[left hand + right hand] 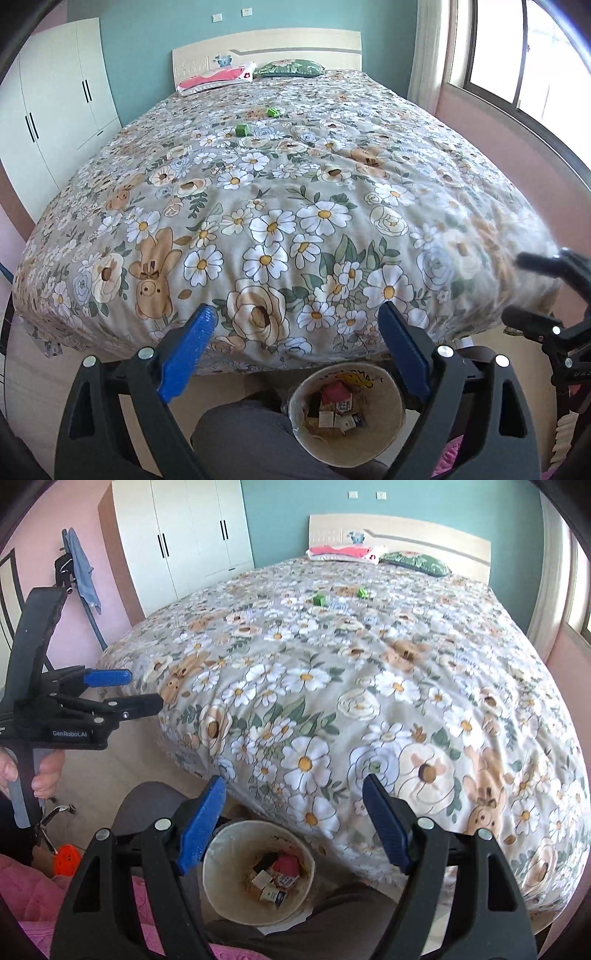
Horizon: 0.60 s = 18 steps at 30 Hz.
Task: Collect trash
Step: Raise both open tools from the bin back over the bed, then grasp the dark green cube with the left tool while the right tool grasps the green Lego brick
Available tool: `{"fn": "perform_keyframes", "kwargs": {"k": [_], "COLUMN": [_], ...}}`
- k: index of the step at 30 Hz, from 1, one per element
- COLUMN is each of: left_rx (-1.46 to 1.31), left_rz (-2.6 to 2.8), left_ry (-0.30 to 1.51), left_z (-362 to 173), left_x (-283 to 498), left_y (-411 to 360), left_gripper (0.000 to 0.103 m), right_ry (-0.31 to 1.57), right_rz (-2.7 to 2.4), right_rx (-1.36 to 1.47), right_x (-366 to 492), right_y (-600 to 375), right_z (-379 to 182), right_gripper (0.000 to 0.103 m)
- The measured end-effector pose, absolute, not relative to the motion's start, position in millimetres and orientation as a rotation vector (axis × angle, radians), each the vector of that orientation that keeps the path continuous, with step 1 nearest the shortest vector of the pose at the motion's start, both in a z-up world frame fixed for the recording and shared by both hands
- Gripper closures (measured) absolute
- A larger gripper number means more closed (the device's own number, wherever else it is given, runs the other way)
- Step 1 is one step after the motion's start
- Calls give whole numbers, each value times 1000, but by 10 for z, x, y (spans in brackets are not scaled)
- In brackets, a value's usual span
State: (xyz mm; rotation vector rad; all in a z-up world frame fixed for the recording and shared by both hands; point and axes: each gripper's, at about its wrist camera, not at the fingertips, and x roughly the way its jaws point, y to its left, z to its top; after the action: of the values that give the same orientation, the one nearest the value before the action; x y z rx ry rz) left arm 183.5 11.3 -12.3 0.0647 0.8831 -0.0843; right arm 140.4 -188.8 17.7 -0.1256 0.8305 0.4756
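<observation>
A bed with a floral quilt (295, 206) fills the room ahead of me. Two green scraps (243, 129) (273, 111) lie mid-bed, well beyond my left tongs (295, 325) and right tongs (293, 797), both spread and holding nothing. The trash bin (391, 432) stands below them.

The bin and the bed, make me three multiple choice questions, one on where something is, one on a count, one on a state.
1. Where is the bin?
A. on the bed
B. on the floor at the foot of the bed
C. beside the wardrobe

2. How many green items lie on the bed?
A. two
B. four
C. none

3. How are the right gripper fingers?
A. shut on a box
B. shut on nothing
C. open, holding nothing

Answers: B, the bin stands below the bed's near edge; A, one green item and another show mid-bed; C, the blue fingers stand wide apart.
</observation>
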Motion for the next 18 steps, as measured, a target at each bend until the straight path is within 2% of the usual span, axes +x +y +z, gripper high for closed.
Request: {"fn": "perform_keyframes", "kwargs": {"k": [9, 18], "left_rx": [20, 29], "left_rz": [-19, 35], "left_ry": [852, 833], "left_z": [32, -231], "left_x": [2698, 4110], "left_y": [259, 420], "left_gripper": [11, 11], "right_ry": [753, 694], "right_rz": [473, 525], "right_rx": [-153, -160], "right_x": [2270, 3893], "right_y": [-1846, -1692], "right_z": [386, 256], "right_gripper": [24, 22]}}
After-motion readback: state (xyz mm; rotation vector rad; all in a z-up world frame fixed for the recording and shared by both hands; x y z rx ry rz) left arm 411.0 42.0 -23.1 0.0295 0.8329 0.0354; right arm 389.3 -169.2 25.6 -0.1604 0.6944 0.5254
